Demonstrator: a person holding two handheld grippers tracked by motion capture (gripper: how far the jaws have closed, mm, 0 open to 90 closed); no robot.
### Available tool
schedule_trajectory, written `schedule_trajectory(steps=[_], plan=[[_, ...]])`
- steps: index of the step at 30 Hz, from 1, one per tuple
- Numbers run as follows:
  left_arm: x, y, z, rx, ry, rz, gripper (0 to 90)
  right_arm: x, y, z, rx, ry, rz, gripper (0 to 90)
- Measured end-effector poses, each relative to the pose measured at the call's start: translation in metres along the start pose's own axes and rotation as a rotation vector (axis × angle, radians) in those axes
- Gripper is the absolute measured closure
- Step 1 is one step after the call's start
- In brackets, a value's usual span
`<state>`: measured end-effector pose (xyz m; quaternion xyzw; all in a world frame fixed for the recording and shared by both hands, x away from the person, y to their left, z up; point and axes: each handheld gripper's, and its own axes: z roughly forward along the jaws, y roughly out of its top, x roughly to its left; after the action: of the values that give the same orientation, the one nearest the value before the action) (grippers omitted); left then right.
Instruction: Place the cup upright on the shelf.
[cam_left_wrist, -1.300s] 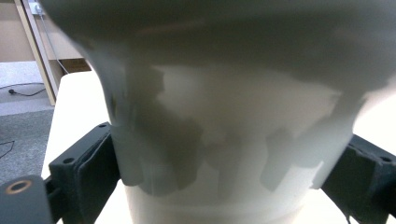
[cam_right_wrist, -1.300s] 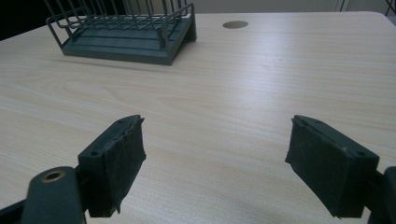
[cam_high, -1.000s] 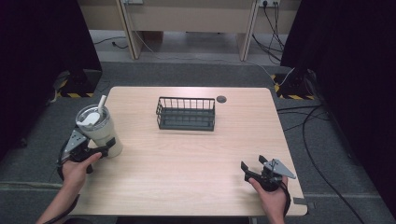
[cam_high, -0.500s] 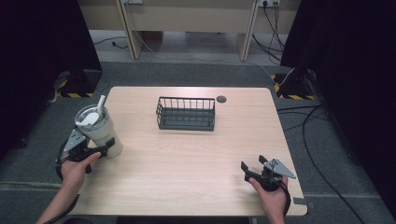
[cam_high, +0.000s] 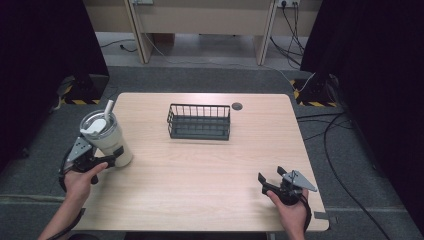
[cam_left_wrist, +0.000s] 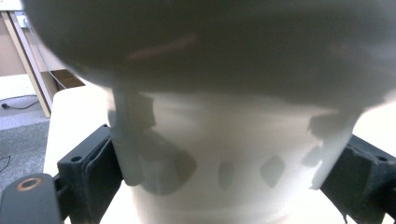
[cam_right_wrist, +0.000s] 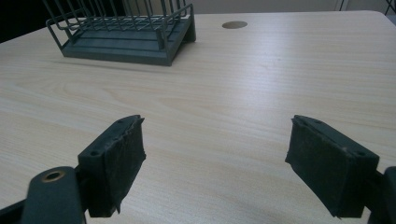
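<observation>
A white tumbler (cam_high: 105, 137) with a clear lid and a straw is near the table's left edge, leaning slightly to the left. My left gripper (cam_high: 114, 156) is shut on its lower body. In the left gripper view the tumbler (cam_left_wrist: 224, 140) is wedged between the two black jaws of the left gripper (cam_left_wrist: 224, 182), one pressing on each side. My right gripper (cam_high: 270, 175) rests low over the table's front right part, open, with nothing between its jaws. The right gripper view shows bare wood between the spread jaws of the right gripper (cam_right_wrist: 215, 158).
A dark wire basket (cam_high: 199, 121) stands empty at the table's middle back, also in the right gripper view (cam_right_wrist: 121, 28). A round cable hole (cam_high: 237, 106) lies just right of it. The table's edge (cam_high: 80, 220) is close to both hands. Cables run on the floor at right.
</observation>
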<state>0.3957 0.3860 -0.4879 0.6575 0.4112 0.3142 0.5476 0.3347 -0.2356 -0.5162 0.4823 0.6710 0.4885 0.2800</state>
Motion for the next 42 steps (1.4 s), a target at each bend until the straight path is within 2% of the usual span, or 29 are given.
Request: schedule_trajectory(steps=[8,16,42], plan=[[-0.006,0.008,0.001,-0.006,-0.017,0.033,9.8,0.000,0.000,0.000,-0.003,-0.001,0.001,19.2],[-0.010,0.013,0.003,-0.005,-0.028,0.042,9.8,0.000,0.000,0.000,-0.002,0.002,0.013,19.2],[-0.027,0.034,0.020,-0.022,-0.069,0.058,9.9,0.000,0.000,0.000,-0.005,0.000,0.004,19.2]])
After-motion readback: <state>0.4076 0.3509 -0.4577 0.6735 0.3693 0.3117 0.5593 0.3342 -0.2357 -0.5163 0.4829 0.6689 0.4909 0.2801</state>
